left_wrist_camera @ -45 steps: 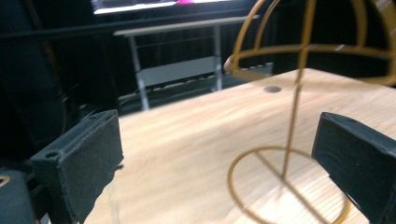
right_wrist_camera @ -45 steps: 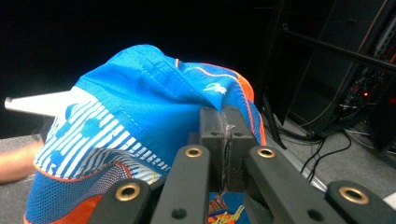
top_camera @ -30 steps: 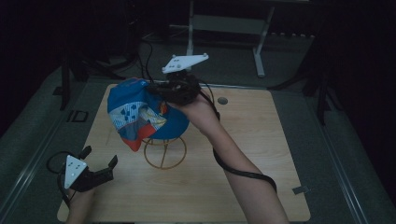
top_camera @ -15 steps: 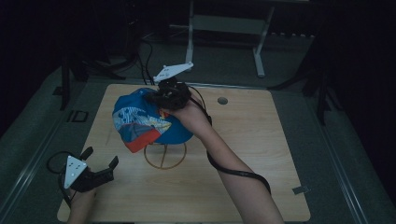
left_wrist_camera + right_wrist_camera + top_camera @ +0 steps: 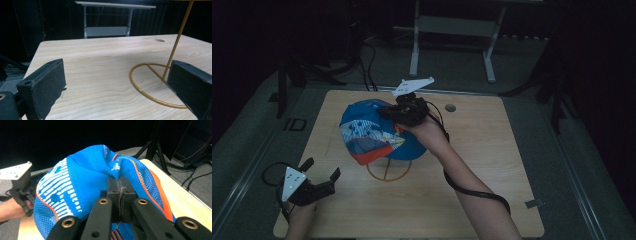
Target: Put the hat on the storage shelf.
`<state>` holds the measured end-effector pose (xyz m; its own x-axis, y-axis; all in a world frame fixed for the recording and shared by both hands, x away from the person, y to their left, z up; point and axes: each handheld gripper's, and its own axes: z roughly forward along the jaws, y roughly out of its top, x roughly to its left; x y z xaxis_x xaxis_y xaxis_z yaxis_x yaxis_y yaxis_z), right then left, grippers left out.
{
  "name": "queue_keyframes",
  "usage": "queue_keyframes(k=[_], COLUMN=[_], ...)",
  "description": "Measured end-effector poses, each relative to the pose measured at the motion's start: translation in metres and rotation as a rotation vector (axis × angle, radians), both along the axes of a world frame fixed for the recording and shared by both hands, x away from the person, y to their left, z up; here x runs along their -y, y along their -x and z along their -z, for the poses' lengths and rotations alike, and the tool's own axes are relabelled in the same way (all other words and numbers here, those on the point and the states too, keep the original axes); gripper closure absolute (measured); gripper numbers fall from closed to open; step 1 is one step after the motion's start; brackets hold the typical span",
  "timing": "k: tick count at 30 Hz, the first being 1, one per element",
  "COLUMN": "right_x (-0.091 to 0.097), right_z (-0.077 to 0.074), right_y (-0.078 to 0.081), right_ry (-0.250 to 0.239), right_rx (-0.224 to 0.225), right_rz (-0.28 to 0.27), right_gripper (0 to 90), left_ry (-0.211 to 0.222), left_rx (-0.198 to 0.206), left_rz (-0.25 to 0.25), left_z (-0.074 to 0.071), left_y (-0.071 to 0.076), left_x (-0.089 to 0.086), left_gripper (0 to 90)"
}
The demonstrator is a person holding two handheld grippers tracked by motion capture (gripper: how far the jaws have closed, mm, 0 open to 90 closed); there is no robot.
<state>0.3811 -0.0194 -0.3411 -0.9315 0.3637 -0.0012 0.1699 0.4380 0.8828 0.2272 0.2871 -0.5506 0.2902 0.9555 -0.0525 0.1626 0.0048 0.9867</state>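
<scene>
A blue cap [image 5: 377,135] with white print and an orange-edged brim hangs over the gold wire stand [image 5: 388,171] at the table's middle. My right gripper [image 5: 398,113] is shut on the cap's fabric near its crown; in the right gripper view the jaws pinch a fold of the cap [image 5: 85,177] between them at my right gripper [image 5: 120,185]. My left gripper [image 5: 321,171] rests open at the table's front left corner, apart from the stand. In the left gripper view my left gripper [image 5: 120,85] has its jaws wide, with the stand's ring base and slanted rod [image 5: 160,82] ahead on the right.
The light wooden table [image 5: 492,165] has a small round hole [image 5: 450,107] near its far edge. A cable trails from my right gripper along the forearm. A metal-legged table [image 5: 452,30] stands behind, and cables lie on the floor at back left.
My right gripper has come down with the cap, lowering it closer over the wire stand. The left gripper has stayed where it was.
</scene>
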Motion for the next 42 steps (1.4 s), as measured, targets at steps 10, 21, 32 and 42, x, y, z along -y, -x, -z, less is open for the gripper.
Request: queue_keyframes(k=[10,21,32,42], right_x=[0.018,0.028,0.032,0.037], right_z=[0.004,0.016,0.015,0.014], right_y=[-0.004,-0.004,-0.004,-0.001], right_ry=[-0.039,-0.044,-0.05,-0.06], right_rx=[-0.009,-0.031,-0.045,-0.038], right_rz=[0.03,0.037,0.039,0.034], right_gripper=[84.0,78.5,72.4,62.8], left_ry=[-0.001,0.005,-0.004,-0.001], left_rx=[-0.002,-0.006,-0.005,-0.007], left_rz=[0.008,0.009,0.013,0.017], left_z=[0.002,0.003,0.003,0.004], left_y=[0.0,-0.001,-0.001,0.0], left_x=[0.001,-0.001,0.0,0.0], left_gripper=[2.4,2.4,2.4,2.4])
